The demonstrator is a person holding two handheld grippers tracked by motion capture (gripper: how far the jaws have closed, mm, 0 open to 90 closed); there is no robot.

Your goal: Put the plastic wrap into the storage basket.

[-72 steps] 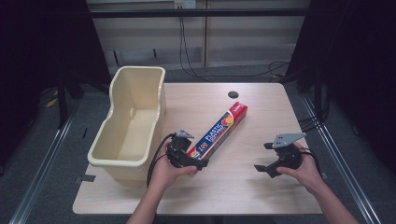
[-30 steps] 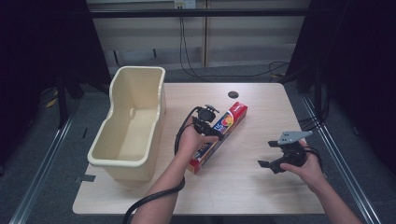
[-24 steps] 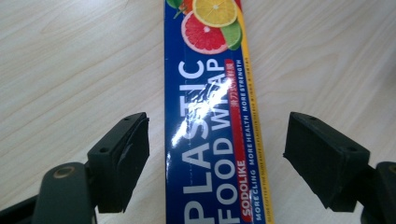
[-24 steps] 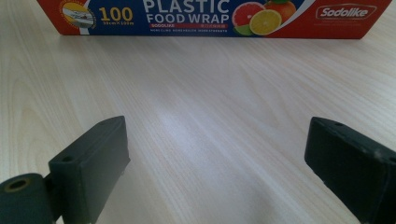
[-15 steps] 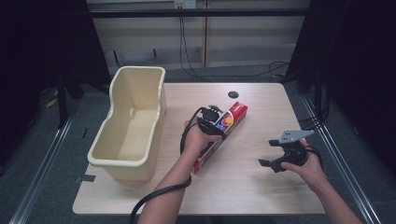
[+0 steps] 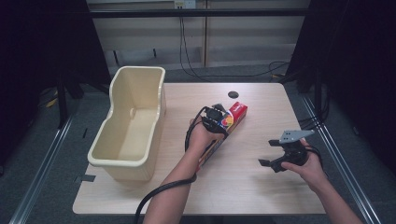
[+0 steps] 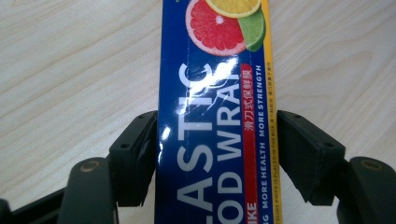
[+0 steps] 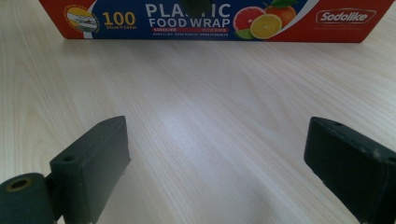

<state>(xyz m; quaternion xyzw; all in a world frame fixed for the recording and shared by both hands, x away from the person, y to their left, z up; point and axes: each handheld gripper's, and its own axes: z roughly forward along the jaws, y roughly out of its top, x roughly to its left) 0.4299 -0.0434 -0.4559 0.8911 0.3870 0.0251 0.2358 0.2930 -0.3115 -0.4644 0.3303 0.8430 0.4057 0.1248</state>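
A long box of plastic food wrap (image 6: 223, 133) lies flat near the middle of the wooden table (image 6: 252, 186), slanting from its red end toward the far right corner down toward the near edge. The left gripper (image 6: 215, 120) is set down over the box from above, about halfway along it, and in the left gripper view the box (image 7: 215, 116) runs straight up between the two black jaws. These jaws have just been closing: the left pad (image 7: 135, 156) meets the blue side of the box and the right pad (image 7: 303, 156) sits against its yellow edge, so the claw is grasping the box across its narrow width while the box rests on the table. The right gripper (image 6: 275, 161) hangs above the table near the right edge, well apart from the box, with its jaws released and spread wide. In the right gripper view there is bare wood between the jaws, and the box (image 8: 210, 18) lies across the far side of the table (image 8: 201, 130). A cream plastic tub (image 6: 133, 123) stands along the left edge, near the box but not touching it.
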